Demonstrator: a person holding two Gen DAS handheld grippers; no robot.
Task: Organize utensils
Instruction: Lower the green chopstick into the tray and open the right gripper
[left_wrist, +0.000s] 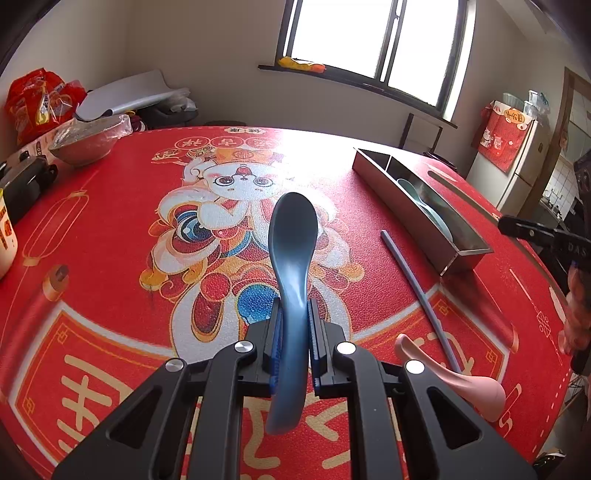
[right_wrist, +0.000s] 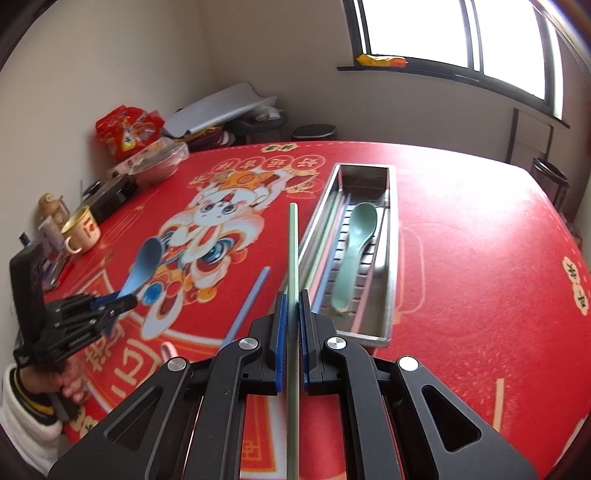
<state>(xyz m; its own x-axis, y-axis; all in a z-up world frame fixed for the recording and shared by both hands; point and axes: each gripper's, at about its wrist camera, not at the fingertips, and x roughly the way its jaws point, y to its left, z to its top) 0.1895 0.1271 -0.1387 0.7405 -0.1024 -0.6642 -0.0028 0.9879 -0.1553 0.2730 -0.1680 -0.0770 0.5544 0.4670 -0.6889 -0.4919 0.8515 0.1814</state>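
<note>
The left gripper clamps the blue spoon by its handle above the table; the right gripper pinches a green chopstick beside the steel tray. Best lower both lengthwise, parallel to the tray's walls.

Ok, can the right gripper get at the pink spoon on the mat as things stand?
Probably not yet. The right gripper is shut on a green chopstick, so it has no free jaws. The pink spoon lies bare on the red mat, nothing over it.
</note>
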